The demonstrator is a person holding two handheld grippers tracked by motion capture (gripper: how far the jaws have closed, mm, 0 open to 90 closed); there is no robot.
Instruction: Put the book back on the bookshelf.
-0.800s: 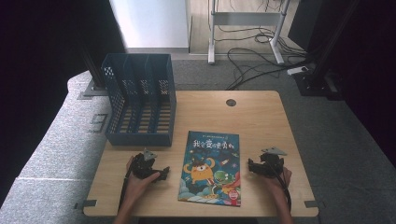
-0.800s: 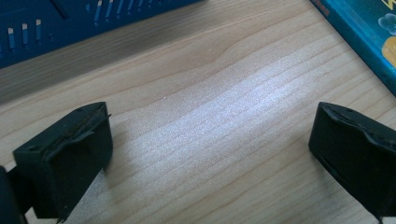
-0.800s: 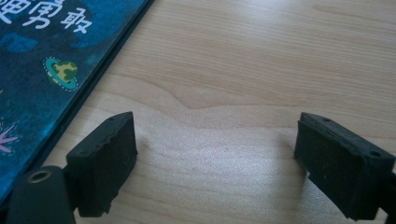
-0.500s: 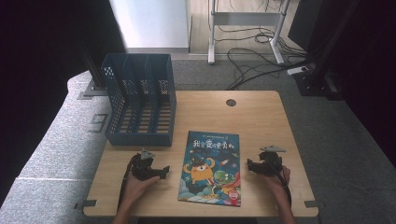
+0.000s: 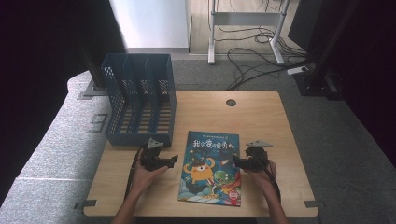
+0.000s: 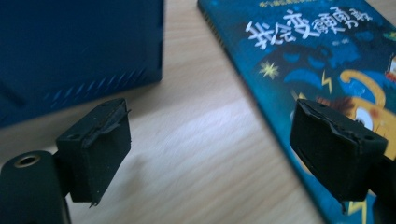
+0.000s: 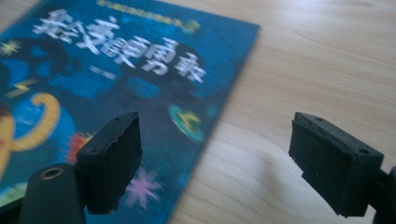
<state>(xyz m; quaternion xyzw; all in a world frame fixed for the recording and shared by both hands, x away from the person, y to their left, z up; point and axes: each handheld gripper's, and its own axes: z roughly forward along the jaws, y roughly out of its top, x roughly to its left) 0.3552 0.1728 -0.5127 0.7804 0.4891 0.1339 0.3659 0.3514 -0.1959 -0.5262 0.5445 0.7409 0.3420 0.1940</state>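
Note:
A blue picture book [image 5: 212, 168] with a cartoon cover lies flat on the wooden table [image 5: 261, 116], near its front edge. My left gripper [image 5: 173, 160] rests on the table just left of the book, open, its jaws wide apart over bare wood [image 6: 205, 154]. My right gripper [image 5: 235, 161] is at the book's right edge, open too; one jaw hangs over the cover [image 7: 112, 79] and the other over the table. A blue slotted file rack [image 5: 140, 100] stands at the table's back left, its near wall [image 6: 79, 51] just ahead of the left gripper.
A round cable hole [image 5: 230, 102] sits near the table's far edge. Behind the table are grey floor, loose cables [image 5: 252, 60] and a metal desk frame. The person's hands come in from the bottom edge.
Both grippers have edged slightly toward the book. The book and the rack have stayed in place.

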